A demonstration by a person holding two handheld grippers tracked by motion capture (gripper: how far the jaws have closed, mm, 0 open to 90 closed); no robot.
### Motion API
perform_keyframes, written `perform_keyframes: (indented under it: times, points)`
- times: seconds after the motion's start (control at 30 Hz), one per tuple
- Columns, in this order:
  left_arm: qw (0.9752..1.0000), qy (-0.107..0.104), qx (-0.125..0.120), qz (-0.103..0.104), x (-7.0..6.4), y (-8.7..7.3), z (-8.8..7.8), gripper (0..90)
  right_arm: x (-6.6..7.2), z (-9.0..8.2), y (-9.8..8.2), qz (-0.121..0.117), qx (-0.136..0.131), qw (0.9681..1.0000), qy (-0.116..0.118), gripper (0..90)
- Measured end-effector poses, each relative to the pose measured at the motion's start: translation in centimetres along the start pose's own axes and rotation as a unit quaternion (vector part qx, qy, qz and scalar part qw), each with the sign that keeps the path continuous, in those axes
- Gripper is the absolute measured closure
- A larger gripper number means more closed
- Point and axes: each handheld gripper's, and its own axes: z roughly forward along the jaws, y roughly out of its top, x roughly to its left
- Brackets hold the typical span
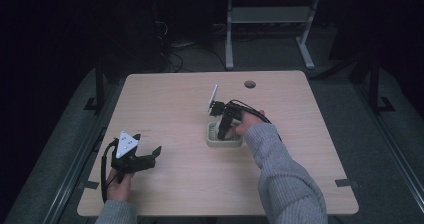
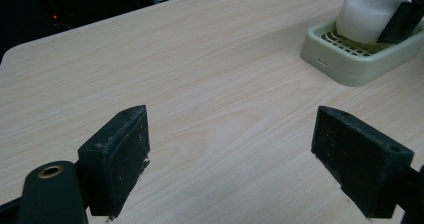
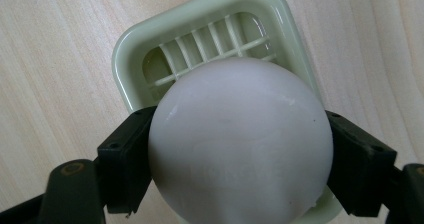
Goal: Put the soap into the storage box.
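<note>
A rounded white soap bar (image 3: 240, 144) sits between the jaws of my right gripper (image 3: 241, 159), which is shut on its two sides. The soap is down inside a pale green slatted soap dish (image 3: 200, 29), seemingly touching the grid. In the high view the dish (image 1: 214, 143) stands at the table's middle with the right gripper (image 1: 223, 132) pointing down into it. My left gripper (image 1: 150, 156) rests near the front left edge, open and holding nothing. From the left gripper (image 2: 240, 134) the soap (image 2: 367, 14) and dish (image 2: 345, 64) show at the far upper right.
The light wooden table (image 1: 175, 109) has a round cable hole (image 1: 250, 84) near its far edge. A grey desk frame (image 1: 270, 14) stands on the dark floor beyond. Bare tabletop lies between the left gripper and the dish.
</note>
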Motion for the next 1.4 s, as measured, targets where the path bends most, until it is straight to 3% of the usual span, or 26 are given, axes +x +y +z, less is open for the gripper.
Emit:
perform_keyframes:
  times: [0.43,1.4]
  points:
    - [1.0,-0.001,-0.002,0.0,0.0,0.0,0.0,15.2,0.0,-0.5,0.0,0.0,-0.002,1.0,-0.001,20.4]
    - [1.0,0.0,-0.002,0.003,0.0,0.0,-0.3,15.2,0.1,-4.5,-2.9,0.031,-0.059,0.9977,0.009,17.2]
